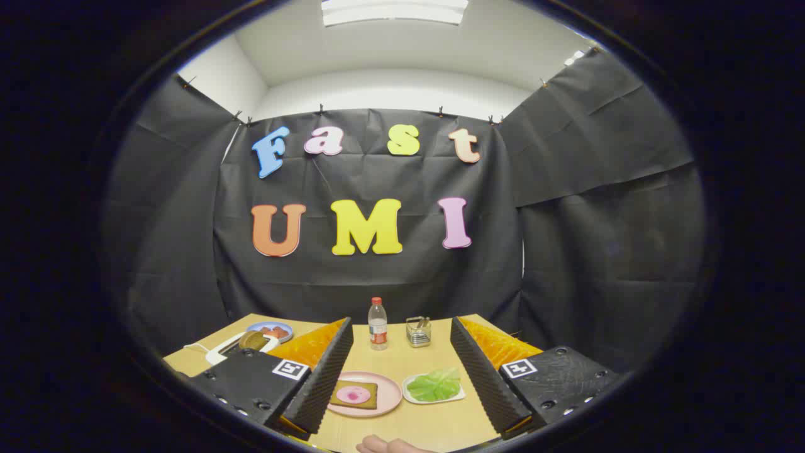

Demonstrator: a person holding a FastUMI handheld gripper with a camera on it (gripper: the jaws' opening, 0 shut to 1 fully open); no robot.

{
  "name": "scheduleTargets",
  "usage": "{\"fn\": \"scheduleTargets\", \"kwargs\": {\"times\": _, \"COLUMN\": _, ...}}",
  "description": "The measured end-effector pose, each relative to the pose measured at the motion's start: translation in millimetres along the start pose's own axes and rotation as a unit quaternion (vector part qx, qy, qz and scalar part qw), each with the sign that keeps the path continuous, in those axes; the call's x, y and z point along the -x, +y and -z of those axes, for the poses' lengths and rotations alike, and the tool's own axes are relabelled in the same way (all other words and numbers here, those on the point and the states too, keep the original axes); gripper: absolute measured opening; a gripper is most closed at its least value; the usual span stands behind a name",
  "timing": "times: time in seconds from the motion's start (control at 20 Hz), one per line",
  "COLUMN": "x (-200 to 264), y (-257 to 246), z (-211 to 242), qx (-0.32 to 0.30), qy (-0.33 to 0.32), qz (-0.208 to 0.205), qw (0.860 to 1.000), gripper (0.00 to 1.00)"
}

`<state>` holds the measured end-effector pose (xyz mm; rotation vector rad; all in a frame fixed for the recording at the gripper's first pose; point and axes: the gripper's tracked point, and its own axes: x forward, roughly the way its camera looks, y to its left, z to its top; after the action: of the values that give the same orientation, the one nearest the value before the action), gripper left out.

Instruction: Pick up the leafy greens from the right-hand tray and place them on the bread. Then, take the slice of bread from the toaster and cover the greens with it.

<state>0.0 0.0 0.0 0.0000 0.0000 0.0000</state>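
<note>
Well apart, jaws flank leafy greens [434, 385] and bread [353, 394].

A staged test booth inside a plain white room is shown: black cloth [585, 189] is clipped up as walls around a wooden surface [402, 358], and a ceiling light panel [393, 11] is seen overhead.
</note>
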Motion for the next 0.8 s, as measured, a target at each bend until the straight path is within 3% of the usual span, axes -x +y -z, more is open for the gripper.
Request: {"fn": "scheduleTargets", "kwargs": {"times": 0.8, "x": -17, "y": -10, "z": 8, "qx": 0.000, "qy": -0.006, "qz": -0.012, "qw": 1.000, "gripper": 0.95}}
